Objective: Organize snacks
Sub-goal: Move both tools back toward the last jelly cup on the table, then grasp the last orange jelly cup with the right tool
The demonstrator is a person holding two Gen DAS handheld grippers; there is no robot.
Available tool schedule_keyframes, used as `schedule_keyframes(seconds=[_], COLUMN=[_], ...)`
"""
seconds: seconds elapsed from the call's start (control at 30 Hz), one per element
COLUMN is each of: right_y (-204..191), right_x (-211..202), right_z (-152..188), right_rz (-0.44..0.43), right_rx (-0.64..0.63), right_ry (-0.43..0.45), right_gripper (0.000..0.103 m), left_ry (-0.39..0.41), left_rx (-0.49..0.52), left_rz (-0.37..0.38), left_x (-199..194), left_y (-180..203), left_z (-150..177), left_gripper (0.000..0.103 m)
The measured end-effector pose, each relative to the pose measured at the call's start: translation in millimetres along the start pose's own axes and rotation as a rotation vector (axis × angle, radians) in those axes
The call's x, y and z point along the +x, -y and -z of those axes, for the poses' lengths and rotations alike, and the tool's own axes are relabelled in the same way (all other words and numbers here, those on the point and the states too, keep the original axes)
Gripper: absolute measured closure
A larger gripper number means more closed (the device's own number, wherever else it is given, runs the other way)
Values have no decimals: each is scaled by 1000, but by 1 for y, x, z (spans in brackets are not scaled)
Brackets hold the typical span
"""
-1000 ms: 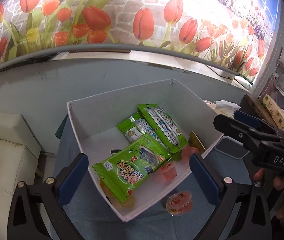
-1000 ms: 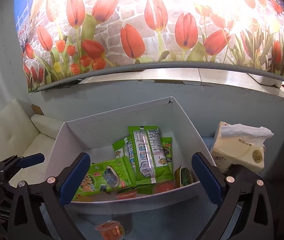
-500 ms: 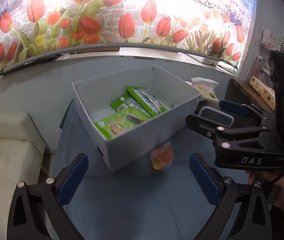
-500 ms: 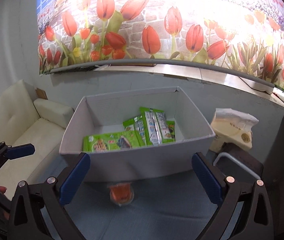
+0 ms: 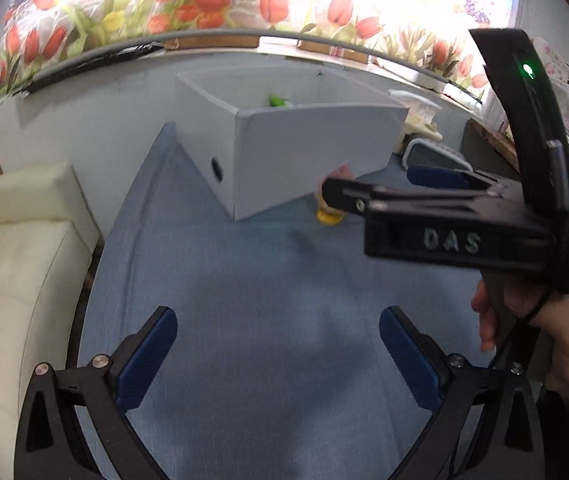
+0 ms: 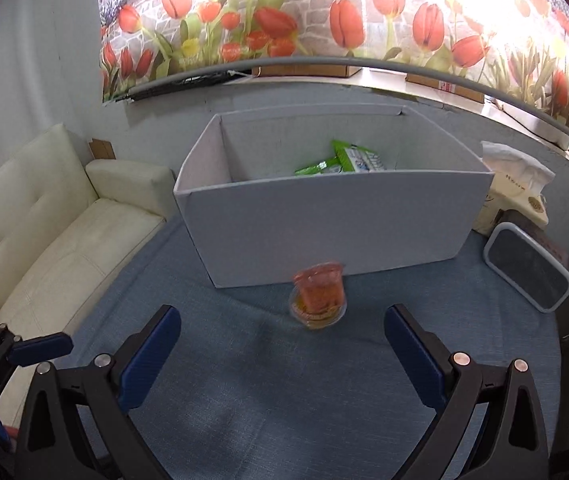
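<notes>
Beside the box [image 6: 324, 220], seemingly touching, a jelly cup [image 6: 318, 298]; both grippers' fingers apart.

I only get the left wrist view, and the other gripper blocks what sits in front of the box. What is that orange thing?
Observer: A small jelly cup, lying on the blue cloth just outside the white box.
Operator: Is the right gripper holding it?
Observer: No. The right gripper is open and short of the cup.
Operator: Anything in the box? I see only a scrap of green.
Observer: Green snack packets lie inside, toward the back.
</notes>
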State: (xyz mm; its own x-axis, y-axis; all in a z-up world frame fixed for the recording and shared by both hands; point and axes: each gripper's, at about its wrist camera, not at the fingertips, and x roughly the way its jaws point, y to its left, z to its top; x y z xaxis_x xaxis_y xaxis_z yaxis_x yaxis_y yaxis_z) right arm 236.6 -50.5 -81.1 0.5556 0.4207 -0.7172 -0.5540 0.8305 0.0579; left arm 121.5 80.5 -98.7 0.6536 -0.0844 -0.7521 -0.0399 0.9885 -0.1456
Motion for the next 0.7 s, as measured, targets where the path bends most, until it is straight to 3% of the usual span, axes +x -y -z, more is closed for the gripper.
schedule_keyframes(seconds=[0.37, 0.7], right_y=[-4, 4], right_x=[44, 67], right_z=[2, -11], right_rz=[39, 75], right_rx=[-26, -33], right_ry=[-42, -28], right_gripper=[0, 0], left_ry=[-11, -32], left_rx=[-29, -56], left_rz=[3, -5], left_x=[1, 11], left_y=[-13, -23], left_z=[14, 16], left_gripper=[0, 0])
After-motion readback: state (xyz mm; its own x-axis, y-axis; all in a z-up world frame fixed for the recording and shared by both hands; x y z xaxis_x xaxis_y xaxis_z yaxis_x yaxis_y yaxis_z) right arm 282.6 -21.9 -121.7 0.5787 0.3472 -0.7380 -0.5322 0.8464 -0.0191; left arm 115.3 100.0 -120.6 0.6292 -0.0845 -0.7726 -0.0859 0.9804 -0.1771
